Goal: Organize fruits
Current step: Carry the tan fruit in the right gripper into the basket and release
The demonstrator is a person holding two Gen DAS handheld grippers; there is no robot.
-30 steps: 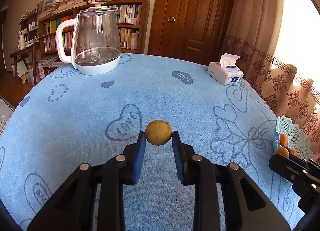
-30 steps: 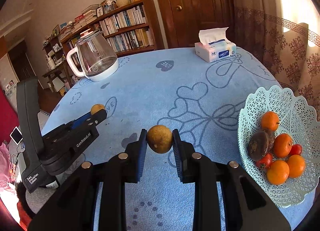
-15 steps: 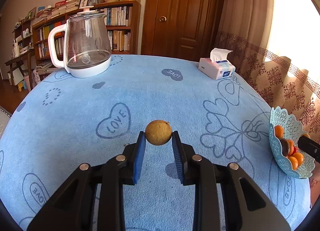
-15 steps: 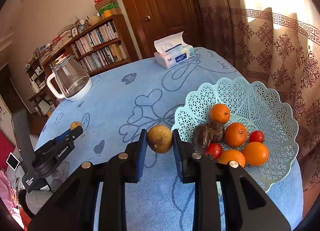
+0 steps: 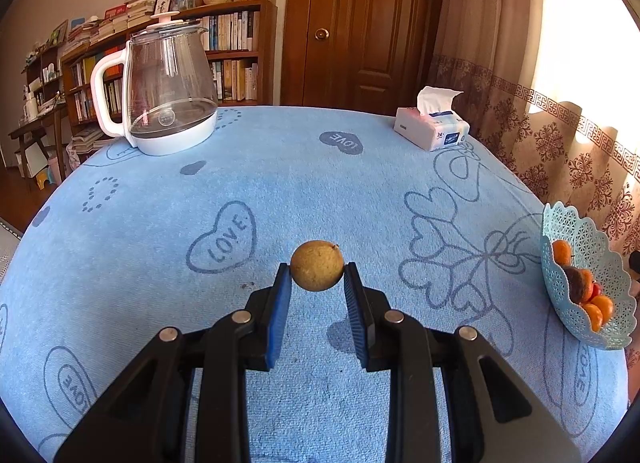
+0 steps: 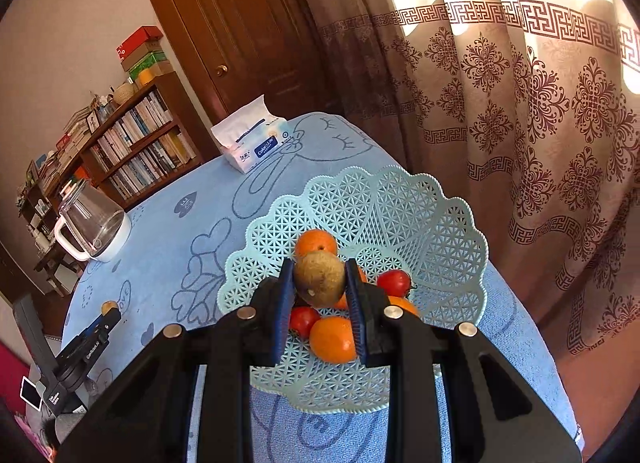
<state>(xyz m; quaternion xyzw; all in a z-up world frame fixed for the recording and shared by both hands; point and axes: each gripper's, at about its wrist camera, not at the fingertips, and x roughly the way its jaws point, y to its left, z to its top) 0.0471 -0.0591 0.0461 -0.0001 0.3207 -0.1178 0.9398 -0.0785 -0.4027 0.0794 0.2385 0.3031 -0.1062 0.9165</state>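
Both grippers were seen clamped on fruit. Between the blue pads of the left gripper (image 5: 317,277) a round yellow-brown fruit (image 5: 317,265) was pinched at the fingertips and held clear above the blue tablecloth (image 5: 280,183), its shadow cast on the cloth below; the same gripper and its fruit (image 6: 109,307) were also caught small at the lower left of the right wrist view. Between the pads of the right gripper (image 6: 319,283) a second, brownish-green fruit (image 6: 319,279) was gripped, tilted slightly, and was held directly over the pale blue lattice basket (image 6: 420,223). Inside the basket, oranges (image 6: 332,339) and small red tomatoes (image 6: 394,282) were seen, partly hidden behind the fingers and the held fruit. From the left wrist view the basket (image 5: 600,255) was found near the right edge of the table, well apart from the left gripper, with a dark fruit (image 5: 576,283) visible among the oranges. Farther out, a tissue box (image 5: 432,129) was placed at the far right of the cloth, and a glass kettle (image 5: 164,87) with a white handle and base was set at the far left. Beyond the table, a bookshelf (image 5: 236,63), a wooden door (image 5: 360,23) and patterned curtains (image 6: 540,123) were visible.
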